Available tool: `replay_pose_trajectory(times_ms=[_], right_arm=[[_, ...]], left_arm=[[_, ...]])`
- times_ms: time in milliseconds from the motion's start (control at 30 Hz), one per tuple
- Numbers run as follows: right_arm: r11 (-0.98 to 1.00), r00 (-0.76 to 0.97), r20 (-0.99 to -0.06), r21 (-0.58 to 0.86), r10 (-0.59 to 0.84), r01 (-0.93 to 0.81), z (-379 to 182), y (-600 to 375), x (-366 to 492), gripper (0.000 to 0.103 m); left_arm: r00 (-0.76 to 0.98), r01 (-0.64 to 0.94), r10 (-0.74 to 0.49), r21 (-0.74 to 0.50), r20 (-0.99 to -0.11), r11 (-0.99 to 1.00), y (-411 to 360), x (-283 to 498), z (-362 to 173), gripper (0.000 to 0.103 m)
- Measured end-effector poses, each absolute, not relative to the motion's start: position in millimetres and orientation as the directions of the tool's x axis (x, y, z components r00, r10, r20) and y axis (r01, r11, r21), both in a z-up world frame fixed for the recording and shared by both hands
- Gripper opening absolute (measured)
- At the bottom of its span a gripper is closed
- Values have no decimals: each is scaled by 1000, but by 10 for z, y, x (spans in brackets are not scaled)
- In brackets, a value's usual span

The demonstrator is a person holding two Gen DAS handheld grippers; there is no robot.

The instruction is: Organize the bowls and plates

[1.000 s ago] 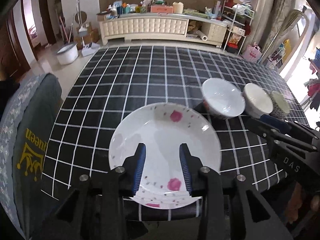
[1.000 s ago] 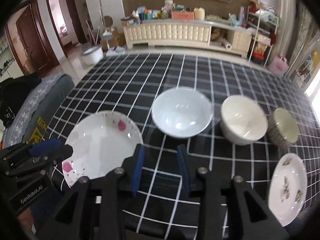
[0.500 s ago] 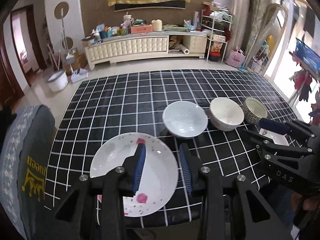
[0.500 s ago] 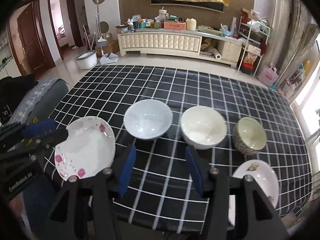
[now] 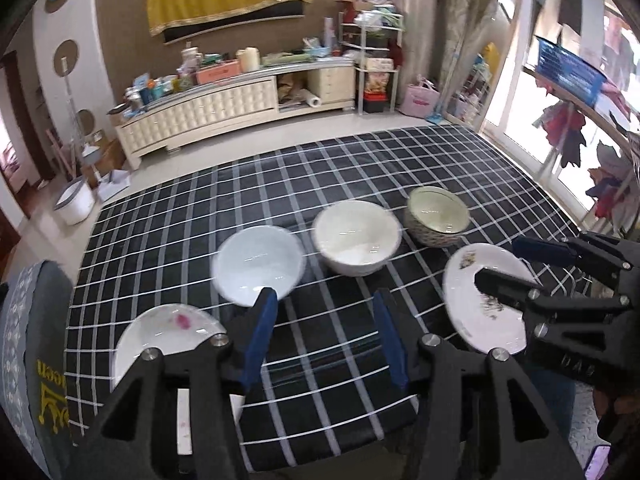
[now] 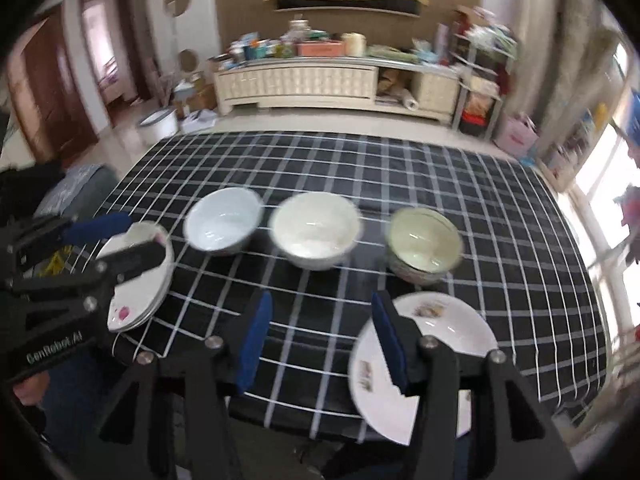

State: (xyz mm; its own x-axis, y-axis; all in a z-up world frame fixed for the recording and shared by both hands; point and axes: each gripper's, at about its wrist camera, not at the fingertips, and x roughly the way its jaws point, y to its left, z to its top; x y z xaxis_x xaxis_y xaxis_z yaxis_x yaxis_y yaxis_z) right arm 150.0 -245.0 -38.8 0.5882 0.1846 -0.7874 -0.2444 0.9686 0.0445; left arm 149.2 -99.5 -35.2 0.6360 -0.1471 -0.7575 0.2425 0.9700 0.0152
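While both of my tools hang above the near edge of the table, nothing is held in either of them. My left gripper (image 5: pixel 322 334) has its blue-padded fingers (image 5: pixel 258 332) spread wide apart over the black tablecloth with a white grid (image 5: pixel 340 168), and my right gripper (image 6: pixel 320 338) is spread in the same way, with no object between its fingers (image 6: pixel 256 336). On the cloth three bowls stand upright in a row, close to each other but apart: a pale blue-white glossy bowl (image 6: pixel 222 226) on the left, a cream white bowl (image 6: pixel 314 230) in the middle, and a greenish bowl with a patterned outside (image 6: pixel 424 242) on the right. Near the left corner lies a white plate with pink spots (image 5: pixel 160 336), partly hidden behind my left gripper in the right wrist view. Near the right corner, just in front of the greenish bowl, lies a white plate with small brown pictures on its rim (image 6: pixel 440 332); the right finger of my right gripper is above its left side, and I cannot tell if it touches it. Beside the table on the left is a grey cushion with yellow letters (image 5: pixel 36 360).
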Motion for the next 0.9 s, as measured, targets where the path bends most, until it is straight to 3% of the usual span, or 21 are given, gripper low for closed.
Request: replay_pose_trajectory(times_ms=[233,467,600,767,900], right_arm=[[990,601,-792,27,105,-137,-405,-3086,1533,59],[997,564,-823,31,62,-65,-594,-3595,1640,77],[999,541,-840,32,50,-44,-764,-3778,1675,88],[999,496,-867,27,39,-32,-1029,-3905,1736,90],[999,417,-908,20,36,-42,-1305,-3969,1812,97]], left_arm=[[584,318,-195,1,-788,948,-1580,1677,-475,48],[520,353,-206,-11,-829,936,-2011,1850,-722,48],[476,365,-216,-33,-852,931,-2153,1906,-911,59],[420,360,-196,-36,-886,932,-2295,2032,-1194,59],[350,345,-186,-58,-918,937,-2370,2132,-1458,59]])
